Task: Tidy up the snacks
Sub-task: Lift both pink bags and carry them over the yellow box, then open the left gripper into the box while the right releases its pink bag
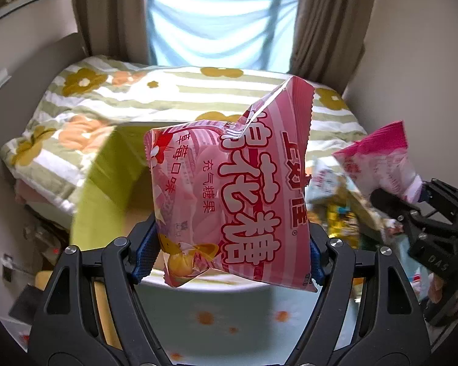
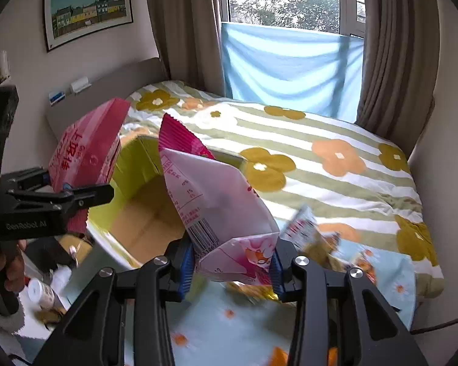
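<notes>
My left gripper is shut on a pink marshmallow bag with red and white Chinese lettering, held up in the air. It shows from the side in the right wrist view. My right gripper is shut on a white and magenta snack bag, barcode side facing me; it also shows in the left wrist view. An open cardboard box with lime-green flaps lies just beyond and below both bags; it also shows in the left wrist view. More loose snack packets lie to the right.
A bed with a striped floral quilt fills the background. A light blue cloth with orange flowers covers the surface below. A small bottle and clutter lie at the lower left. Curtains and a window are behind.
</notes>
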Action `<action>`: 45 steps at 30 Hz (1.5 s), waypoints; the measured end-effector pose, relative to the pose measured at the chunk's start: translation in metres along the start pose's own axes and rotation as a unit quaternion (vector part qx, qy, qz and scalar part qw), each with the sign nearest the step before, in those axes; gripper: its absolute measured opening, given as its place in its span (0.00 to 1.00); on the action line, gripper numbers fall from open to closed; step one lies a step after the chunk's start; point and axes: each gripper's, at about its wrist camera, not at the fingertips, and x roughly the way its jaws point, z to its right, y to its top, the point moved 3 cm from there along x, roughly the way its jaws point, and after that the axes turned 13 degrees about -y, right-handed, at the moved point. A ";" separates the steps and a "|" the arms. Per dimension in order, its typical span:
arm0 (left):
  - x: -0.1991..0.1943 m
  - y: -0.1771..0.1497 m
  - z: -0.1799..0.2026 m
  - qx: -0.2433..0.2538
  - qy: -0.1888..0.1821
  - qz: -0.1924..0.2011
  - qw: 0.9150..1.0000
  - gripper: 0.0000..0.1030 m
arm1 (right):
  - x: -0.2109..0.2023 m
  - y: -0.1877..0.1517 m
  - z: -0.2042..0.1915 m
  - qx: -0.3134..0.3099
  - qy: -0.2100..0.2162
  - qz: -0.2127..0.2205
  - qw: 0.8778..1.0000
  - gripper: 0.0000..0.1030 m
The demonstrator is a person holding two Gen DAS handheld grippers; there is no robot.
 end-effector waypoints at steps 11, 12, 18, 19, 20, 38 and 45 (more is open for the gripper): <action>0.029 0.006 -0.113 0.003 0.008 -0.055 0.998 0.72 | 0.063 0.026 -0.094 0.023 0.015 -0.039 0.999 0.36; 0.035 0.004 -0.121 0.005 0.007 -0.065 0.998 0.72 | 0.066 0.025 -0.097 0.026 0.016 -0.044 0.999 0.36; 0.073 -0.007 -0.133 0.020 -0.001 -0.118 0.993 0.72 | 0.095 0.014 -0.121 0.036 0.016 -0.093 0.995 0.36; 0.079 -0.010 -0.135 0.023 -0.003 -0.126 0.992 0.72 | 0.099 0.011 -0.125 0.036 0.014 -0.100 0.994 0.36; 0.084 -0.012 -0.136 0.026 -0.004 -0.133 0.991 0.72 | 0.102 0.007 -0.127 0.036 0.012 -0.109 0.993 0.36; 0.119 -0.032 -0.147 0.030 -0.015 -0.203 0.979 0.98 | 0.133 -0.015 -0.120 0.057 0.021 -0.162 0.985 0.36; 0.108 -0.041 -0.156 0.023 -0.008 -0.207 0.978 0.98 | 0.130 -0.016 -0.121 0.054 0.021 -0.169 0.984 0.37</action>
